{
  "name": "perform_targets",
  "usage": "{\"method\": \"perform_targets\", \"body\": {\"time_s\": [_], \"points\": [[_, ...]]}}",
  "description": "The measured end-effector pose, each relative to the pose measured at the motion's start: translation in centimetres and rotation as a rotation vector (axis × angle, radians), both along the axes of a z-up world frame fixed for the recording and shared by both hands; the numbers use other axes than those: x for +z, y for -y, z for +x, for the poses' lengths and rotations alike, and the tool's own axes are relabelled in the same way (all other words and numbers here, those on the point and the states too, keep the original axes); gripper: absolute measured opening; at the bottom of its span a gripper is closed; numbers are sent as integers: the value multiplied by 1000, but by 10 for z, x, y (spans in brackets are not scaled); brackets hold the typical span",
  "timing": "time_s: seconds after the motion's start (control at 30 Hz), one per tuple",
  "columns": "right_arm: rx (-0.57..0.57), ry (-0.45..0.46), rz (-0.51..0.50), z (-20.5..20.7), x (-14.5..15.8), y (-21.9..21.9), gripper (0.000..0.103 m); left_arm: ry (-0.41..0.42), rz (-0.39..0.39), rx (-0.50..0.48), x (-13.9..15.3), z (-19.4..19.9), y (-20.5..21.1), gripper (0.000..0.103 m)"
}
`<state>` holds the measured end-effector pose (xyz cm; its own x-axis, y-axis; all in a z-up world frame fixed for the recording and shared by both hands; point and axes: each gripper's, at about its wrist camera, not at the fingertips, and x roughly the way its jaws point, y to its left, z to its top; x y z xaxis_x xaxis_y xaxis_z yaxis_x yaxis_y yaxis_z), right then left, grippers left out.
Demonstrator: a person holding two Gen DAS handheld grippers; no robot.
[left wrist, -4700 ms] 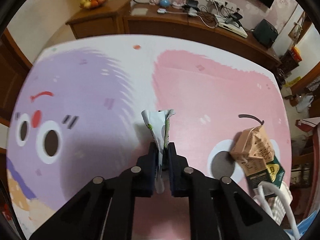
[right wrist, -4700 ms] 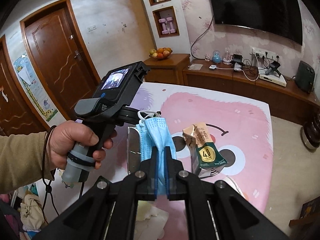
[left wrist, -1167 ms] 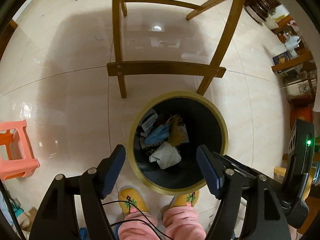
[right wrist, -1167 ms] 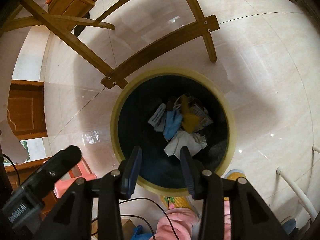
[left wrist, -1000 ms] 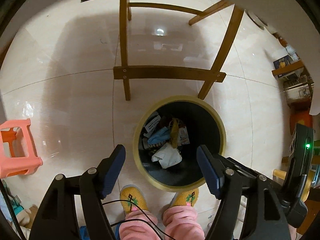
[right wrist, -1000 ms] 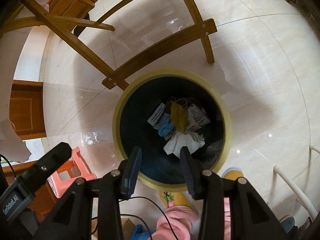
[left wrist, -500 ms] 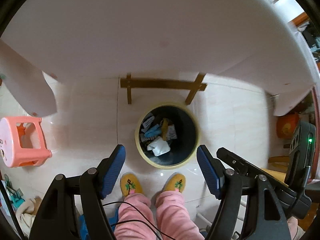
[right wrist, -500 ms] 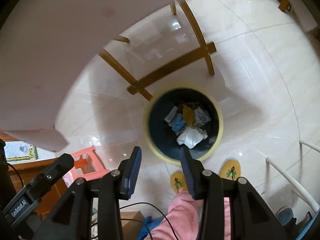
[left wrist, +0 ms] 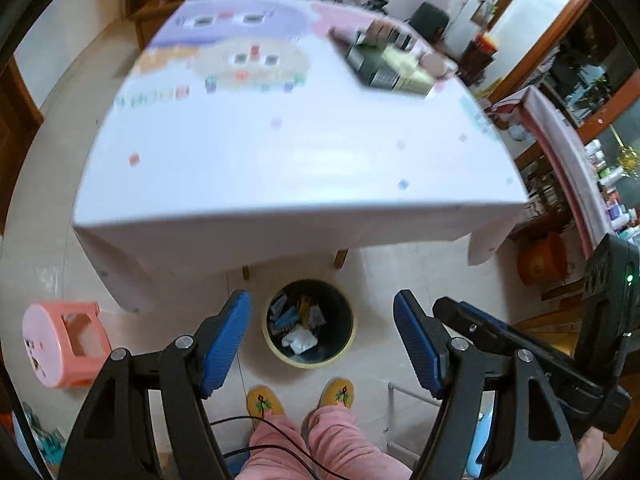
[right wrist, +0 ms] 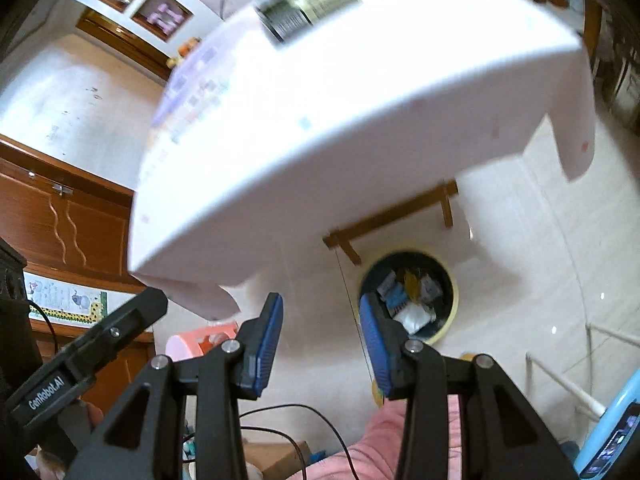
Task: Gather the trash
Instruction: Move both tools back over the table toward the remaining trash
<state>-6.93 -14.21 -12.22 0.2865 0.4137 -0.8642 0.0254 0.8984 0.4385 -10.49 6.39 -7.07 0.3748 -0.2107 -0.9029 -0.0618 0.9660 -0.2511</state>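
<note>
A round black bin with a yellow rim (left wrist: 267, 334) stands on the floor under the table edge, holding a blue mask, white tissue and other scraps; it also shows in the right wrist view (right wrist: 450, 320). My left gripper (left wrist: 322, 342) is open and empty, high above the bin. My right gripper (right wrist: 320, 342) is open and empty, above and left of the bin. A crushed drink carton (left wrist: 386, 66) lies on the table's far right, blurred; it also shows in the right wrist view (right wrist: 308, 4).
The table with its cartoon cloth (left wrist: 280, 152) fills the upper view. A pink stool (left wrist: 60, 344) stands on the floor at left. The person's pink trousers and yellow slippers (left wrist: 340, 394) are by the bin. Wooden cabinets (right wrist: 60, 216) line the wall.
Both grippers have risen from just over the bin to above table height. The views have tilted up, so the tabletop and carton now show. Both stay open and empty.
</note>
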Motion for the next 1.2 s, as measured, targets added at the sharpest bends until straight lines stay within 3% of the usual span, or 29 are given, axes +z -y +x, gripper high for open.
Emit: {"method": "perform_targets", "body": {"time_s": [0.27,0.5,0.93,1.2], "points": [[-9,201,-36,5,93,-12,40,147,-3,-22,82,7,-14,72],[-16,307,-63,4,139,-15,41,248,-43,6,130,19,-31,75],[-50,355,-58,36,172,-3,42,298,-72,32,159,73,-39,81],[-52,320,-35,121,164,25,47,276,-32,63,153,147,-23,81]]}}
